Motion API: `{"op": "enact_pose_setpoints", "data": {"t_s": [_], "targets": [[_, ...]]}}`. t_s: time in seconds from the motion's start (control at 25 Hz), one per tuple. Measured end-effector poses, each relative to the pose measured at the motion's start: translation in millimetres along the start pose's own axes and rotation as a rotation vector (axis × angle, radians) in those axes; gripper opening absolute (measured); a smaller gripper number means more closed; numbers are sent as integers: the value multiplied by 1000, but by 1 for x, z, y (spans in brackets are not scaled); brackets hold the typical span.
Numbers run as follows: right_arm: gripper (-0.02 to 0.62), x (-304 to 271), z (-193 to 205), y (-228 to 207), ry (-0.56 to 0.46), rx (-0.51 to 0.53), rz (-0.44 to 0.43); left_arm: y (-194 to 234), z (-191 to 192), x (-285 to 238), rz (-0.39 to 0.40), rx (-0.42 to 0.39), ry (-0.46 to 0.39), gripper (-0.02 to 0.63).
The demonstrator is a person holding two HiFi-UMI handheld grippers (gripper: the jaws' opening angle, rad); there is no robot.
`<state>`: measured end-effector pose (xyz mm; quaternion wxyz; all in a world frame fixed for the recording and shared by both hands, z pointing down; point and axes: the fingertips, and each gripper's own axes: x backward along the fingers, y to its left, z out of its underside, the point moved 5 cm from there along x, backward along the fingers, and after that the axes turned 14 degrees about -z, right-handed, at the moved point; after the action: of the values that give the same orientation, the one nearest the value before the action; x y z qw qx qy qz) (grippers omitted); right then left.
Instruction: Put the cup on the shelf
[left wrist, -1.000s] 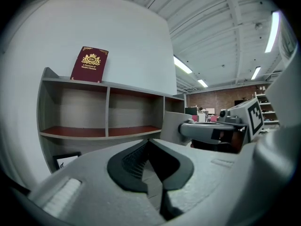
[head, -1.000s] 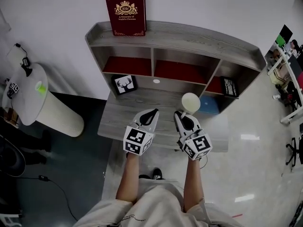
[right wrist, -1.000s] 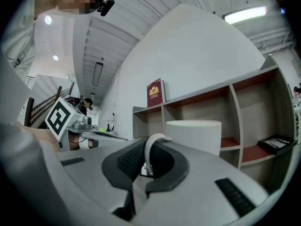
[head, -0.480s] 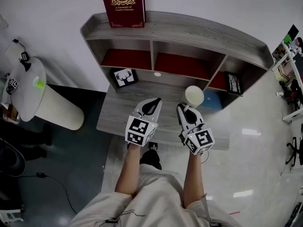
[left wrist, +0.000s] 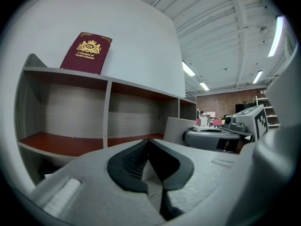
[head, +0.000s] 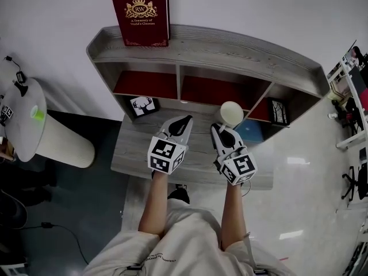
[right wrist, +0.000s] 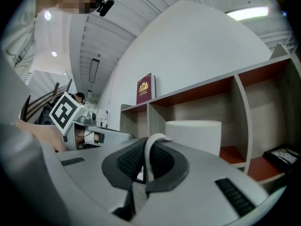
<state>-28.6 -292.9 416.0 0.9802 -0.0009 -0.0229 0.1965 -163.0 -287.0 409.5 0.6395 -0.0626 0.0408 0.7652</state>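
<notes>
A pale cup [head: 230,113] hangs in the air in front of the shelf unit's [head: 201,46] middle and right red-floored compartments, held by its handle [right wrist: 149,147] in my right gripper [head: 221,133], which is shut on it. In the right gripper view the cup's body [right wrist: 194,134] stands upright just beyond the jaws. My left gripper [head: 183,123] hovers beside it to the left, above the desk [head: 135,148], shut with nothing between its jaws [left wrist: 149,155].
A dark red book [head: 141,13] stands on the shelf's top board. A framed deer picture [head: 140,105] leans under the left compartment, another frame [head: 278,111] at the right. A blue object [head: 252,129] lies on the desk. A white round table [head: 34,128] stands left.
Both grippers have moved slightly forward toward the shelf, the right carrying the cup with it. The cup now sits closer to the middle and right compartments.
</notes>
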Motion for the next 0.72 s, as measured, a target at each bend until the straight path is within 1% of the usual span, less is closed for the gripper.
{"op": "enact_pose_setpoints", "data": {"t_s": [0.16, 0.28, 0.36, 0.52, 0.72], "targets": [[17, -17, -2, -17, 21, -4, 7, 11, 0, -19, 14, -11, 36, 11], [17, -31, -5, -32, 32, -13, 28, 29, -10, -31, -7, 39, 0, 11], [17, -40, -4, -40, 34, -15, 47, 40, -14, -38, -5, 65, -25, 11], [17, -52, -2, -50, 44, 2, 52, 49, -11, -53, 27, 51, -37, 11], [17, -71, 2, -61, 52, -7, 46, 54, -9, -66, 69, 64, -52, 11]]}}
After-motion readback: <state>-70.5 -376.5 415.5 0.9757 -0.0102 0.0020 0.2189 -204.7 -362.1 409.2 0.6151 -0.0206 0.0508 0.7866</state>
